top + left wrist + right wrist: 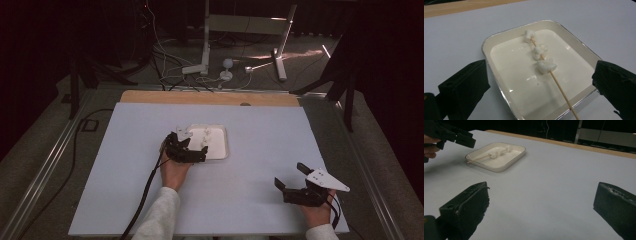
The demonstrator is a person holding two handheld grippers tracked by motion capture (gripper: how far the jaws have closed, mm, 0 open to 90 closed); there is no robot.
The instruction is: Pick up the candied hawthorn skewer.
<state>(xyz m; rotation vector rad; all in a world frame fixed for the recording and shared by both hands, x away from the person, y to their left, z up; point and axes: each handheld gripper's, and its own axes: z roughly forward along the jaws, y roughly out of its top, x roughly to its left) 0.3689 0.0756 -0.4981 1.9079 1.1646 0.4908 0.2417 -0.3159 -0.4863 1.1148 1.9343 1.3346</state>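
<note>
A shallow cream-white rectangular tray with a thin metal-looking rim [223,150] lies near the middle of the pale lavender-grey desk [260,135]. In it rests a thin wooden skewer [560,87] threaded with three small white marshmallow-like lumps [540,51], which sit toward the far half of the tray. In the left gripper view the stick runs from about eleven o'clock down to five o'clock, its bare end crossing the near rim.

The left tool [196,148] hangs at the tray's nine-o'clock edge in the high view, its black jaws spread wide with nothing between them; in its own view they straddle the tray's near corners, clear of the skewer.

The right tool [290,176] sits well apart, at roughly four o'clock from the tray near the desk's front edge, jaws likewise wide open and empty over bare desk. A grey three-cornered plate [327,180] tops it.
</note>
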